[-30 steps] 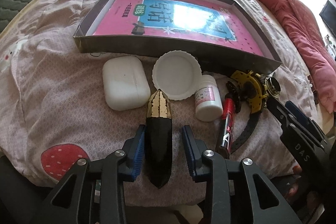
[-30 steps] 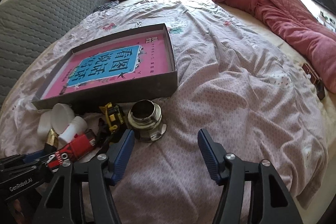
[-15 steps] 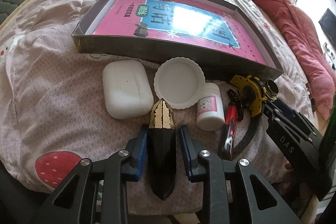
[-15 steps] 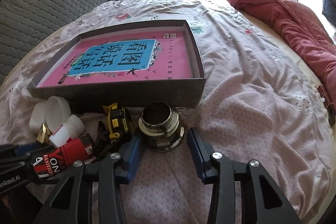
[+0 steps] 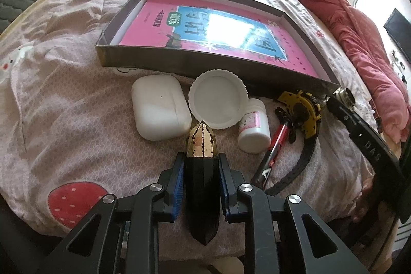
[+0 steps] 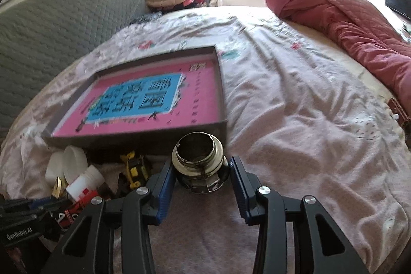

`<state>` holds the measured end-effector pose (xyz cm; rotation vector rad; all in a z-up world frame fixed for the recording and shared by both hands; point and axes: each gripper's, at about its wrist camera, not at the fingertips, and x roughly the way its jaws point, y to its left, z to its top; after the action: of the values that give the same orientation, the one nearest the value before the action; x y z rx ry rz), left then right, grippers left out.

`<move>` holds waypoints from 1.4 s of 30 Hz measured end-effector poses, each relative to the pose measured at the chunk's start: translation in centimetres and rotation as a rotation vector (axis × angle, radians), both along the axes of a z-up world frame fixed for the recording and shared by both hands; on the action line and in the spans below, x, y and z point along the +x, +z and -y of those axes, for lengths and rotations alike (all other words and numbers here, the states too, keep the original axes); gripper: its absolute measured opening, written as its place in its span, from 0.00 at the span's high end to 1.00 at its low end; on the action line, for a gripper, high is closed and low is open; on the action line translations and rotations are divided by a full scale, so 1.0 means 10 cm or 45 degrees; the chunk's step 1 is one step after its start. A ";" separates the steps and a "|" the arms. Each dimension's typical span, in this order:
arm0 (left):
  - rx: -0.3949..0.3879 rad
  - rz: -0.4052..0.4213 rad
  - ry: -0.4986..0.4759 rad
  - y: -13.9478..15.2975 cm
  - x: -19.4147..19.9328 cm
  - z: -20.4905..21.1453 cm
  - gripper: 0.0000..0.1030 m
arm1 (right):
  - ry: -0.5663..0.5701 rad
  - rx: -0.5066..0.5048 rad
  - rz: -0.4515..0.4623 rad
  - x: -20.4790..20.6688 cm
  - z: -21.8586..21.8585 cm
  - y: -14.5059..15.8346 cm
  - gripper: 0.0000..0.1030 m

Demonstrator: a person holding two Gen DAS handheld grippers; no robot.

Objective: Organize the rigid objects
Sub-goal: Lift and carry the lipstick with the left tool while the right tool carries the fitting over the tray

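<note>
Two grippers in play, both low over the pink bedsheet; your left gripper is clamped on the black bottle with the gold cap, blue pads tight against its dark body, gold tip pointing away toward the shallow box; bottle lies along the fingers, its blunt end sticking back between the arms. Your right gripper is closing on the metal jar; jar stands upright with its mouth open, between the blue pads, just in front of the box's near right corner; left pad looks to touch the jar's side, right pad shows a thin gap at the base, so can't call firm contact. Box sits on the sheet with a pink and blue book flat inside it, nothing else visible in there. Loose stuff in front of the box's near wall, all on the sheet: white earbud case, white round lid just right of it and touching the gold tip, small white pill bottle on its side, red and black lighter, yellow and black watch with its strap running back toward you. Rolled red quilt lies well apart along the far right of the bed; grey quilted headboard on the left.
</note>
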<state>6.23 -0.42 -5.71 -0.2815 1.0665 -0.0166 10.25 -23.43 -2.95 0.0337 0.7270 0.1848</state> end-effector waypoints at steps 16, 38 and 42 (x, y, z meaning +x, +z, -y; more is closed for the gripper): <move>-0.008 0.169 0.001 0.45 -0.18 -0.13 0.77 | 0.095 0.051 0.124 -0.28 -0.20 0.26 0.59; 0.063 0.291 0.011 0.67 -0.10 -0.28 0.77 | 0.087 0.019 0.206 -0.50 -0.31 0.42 0.59; 0.075 0.300 0.022 0.71 0.02 -0.33 0.77 | 0.087 0.025 0.204 -0.44 -0.31 0.41 0.59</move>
<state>6.39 2.85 1.36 -0.2295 0.8287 -0.0027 5.83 -20.29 1.12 0.0128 0.5669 0.2571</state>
